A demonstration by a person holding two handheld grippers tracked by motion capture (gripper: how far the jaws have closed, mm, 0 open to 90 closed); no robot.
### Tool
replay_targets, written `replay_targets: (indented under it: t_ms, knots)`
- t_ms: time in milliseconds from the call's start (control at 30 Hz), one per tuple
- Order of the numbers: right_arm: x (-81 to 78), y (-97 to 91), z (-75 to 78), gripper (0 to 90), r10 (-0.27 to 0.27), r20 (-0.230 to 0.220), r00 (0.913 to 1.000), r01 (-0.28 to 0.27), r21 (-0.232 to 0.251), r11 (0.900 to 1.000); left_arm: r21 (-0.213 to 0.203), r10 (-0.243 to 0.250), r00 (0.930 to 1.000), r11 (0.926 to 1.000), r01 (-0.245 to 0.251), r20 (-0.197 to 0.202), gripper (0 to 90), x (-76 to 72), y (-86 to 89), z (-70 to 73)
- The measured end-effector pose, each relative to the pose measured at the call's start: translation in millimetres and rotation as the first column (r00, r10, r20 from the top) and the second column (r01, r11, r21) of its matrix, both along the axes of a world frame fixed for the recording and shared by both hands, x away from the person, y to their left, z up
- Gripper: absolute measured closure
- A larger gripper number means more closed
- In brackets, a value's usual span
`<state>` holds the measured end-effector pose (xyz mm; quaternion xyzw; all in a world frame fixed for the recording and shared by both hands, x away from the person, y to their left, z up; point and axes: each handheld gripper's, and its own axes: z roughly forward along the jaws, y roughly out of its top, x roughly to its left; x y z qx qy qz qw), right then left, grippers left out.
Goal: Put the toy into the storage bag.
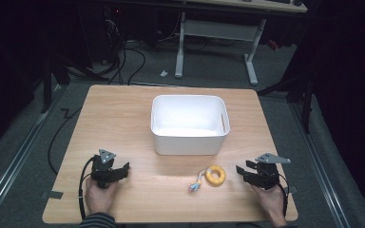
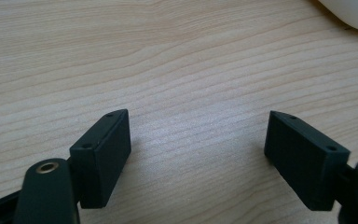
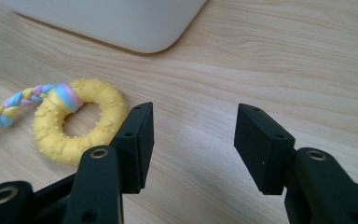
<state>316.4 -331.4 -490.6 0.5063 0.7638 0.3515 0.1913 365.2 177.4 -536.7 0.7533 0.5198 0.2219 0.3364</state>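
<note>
Two grippers low over wooden tabletop [image 1: 123, 123], each held in one hand. Left gripper [image 2: 198, 140]: fingers apart, bare wood between them, white bin [image 1: 190, 124] corner beyond far finger. Right gripper [image 3: 193, 133]: fingers apart, nothing between them. Yellow ring toy [image 3: 77, 122] with braided pastel rope [image 3: 14, 105] lies on tabletop just outside near finger [image 3: 137, 140], apart from it. Bin ahead of fingertips, near ring.

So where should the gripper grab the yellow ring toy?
Probably the ring's band on the side away from its braided rope, one jaw through the hole. It lies flat, so come from above. The open right gripper is closest.
</note>
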Motion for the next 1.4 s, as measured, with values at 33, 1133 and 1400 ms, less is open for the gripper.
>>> replay_targets:
  t_ms: [33, 1133, 1400]
  knots:
    - [0.8, 2.1, 1.3, 48.4, 0.009, 0.000, 1.0000, -0.009, -0.005, 0.9999, 0.000, 0.000, 1.0000, 1.0000, 0.000, 0.000, 22.9, 0.0, 0.0, 0.0]
    - [33.9, 71.6, -10.1, 54.3, 0.163, -0.242, 0.9566, -0.198, -0.128, 0.9719, 0.000, 0.000, 1.0000, 1.0000, 0.000, 0.000, 22.9, 0.0, 0.0, 0.0]
    - [34.8, 74.0, -14.1, 60.1, 0.164, -0.248, 0.9548, -0.203, -0.143, 0.9687, 0.000, 0.000, 1.0000, 1.0000, 0.000, 0.000, 22.9, -0.1, 0.1, 0.0]
